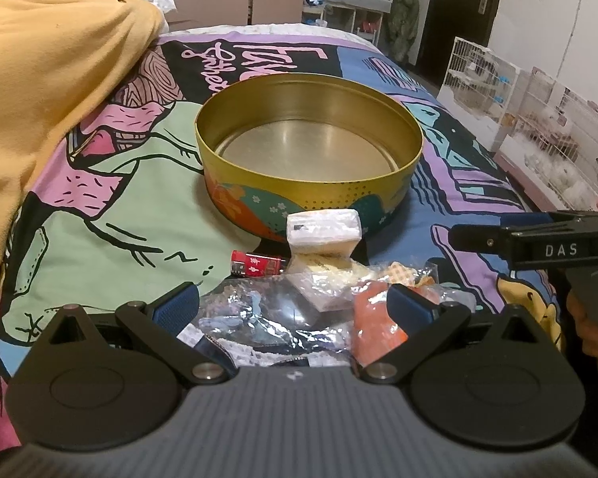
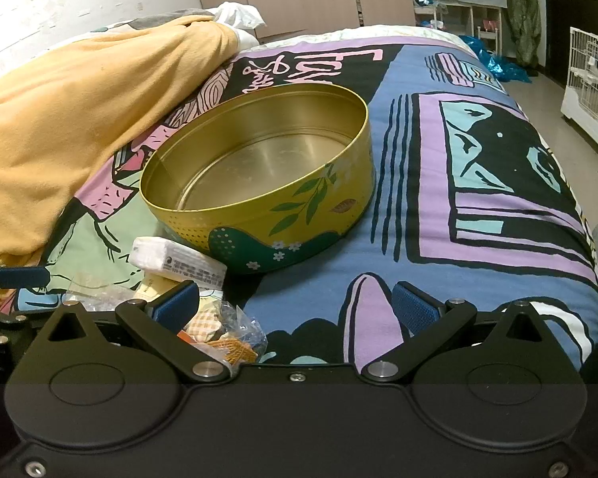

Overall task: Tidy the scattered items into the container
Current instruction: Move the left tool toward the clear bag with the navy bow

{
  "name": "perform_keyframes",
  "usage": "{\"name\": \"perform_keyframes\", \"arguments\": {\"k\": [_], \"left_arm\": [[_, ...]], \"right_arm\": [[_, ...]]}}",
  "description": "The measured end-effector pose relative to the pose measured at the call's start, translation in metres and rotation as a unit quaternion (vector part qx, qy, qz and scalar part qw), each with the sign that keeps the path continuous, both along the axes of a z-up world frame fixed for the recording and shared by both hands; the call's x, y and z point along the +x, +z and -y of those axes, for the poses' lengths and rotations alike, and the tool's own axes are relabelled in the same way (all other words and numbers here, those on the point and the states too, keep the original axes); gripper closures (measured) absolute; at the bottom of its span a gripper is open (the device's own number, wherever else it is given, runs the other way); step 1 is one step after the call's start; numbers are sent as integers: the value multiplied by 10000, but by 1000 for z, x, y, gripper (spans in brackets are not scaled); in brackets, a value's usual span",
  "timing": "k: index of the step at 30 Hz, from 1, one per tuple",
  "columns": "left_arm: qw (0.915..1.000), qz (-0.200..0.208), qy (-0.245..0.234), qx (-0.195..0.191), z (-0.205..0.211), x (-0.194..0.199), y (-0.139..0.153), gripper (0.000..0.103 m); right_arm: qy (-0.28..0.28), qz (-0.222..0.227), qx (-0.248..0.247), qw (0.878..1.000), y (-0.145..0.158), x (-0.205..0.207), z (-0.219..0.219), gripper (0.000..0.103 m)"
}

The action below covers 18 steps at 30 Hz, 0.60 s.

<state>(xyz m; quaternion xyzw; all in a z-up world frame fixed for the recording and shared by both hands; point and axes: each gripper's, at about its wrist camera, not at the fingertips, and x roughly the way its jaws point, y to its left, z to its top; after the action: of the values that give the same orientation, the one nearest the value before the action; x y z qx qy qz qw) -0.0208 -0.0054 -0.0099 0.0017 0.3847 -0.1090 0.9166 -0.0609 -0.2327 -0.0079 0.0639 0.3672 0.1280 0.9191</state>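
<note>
Empty gold round tin (image 1: pixel 309 159) sits mid-bed on the patterned bedspread (image 1: pixel 111 199), scattered packets (image 1: pixel 319 279) piled just near of it, left gripper (image 1: pixel 295 302) and right gripper (image 2: pixel 295 306) fingers both spread wide, holding nothing.

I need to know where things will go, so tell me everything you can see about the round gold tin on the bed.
The round tin is a shallow, wide metal container, gold inside and out, its outer wall painted with green leaves, a dark green hill, small white flowers and an orange patch. It has no lid on and is empty, its shiny bottom bare. It sits upright on the patterned bedspread. A white wrapped packet lies just in front of its wall; contact is unclear.
</note>
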Motion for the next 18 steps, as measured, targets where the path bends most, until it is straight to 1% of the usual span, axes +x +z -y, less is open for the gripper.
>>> {"name": "perform_keyframes", "arguments": {"k": [18], "left_arm": [[9997,-46,-118,197,6,-4,-5,0]], "right_arm": [[6,-25,-34,10000,-1,0,0,0]]}}
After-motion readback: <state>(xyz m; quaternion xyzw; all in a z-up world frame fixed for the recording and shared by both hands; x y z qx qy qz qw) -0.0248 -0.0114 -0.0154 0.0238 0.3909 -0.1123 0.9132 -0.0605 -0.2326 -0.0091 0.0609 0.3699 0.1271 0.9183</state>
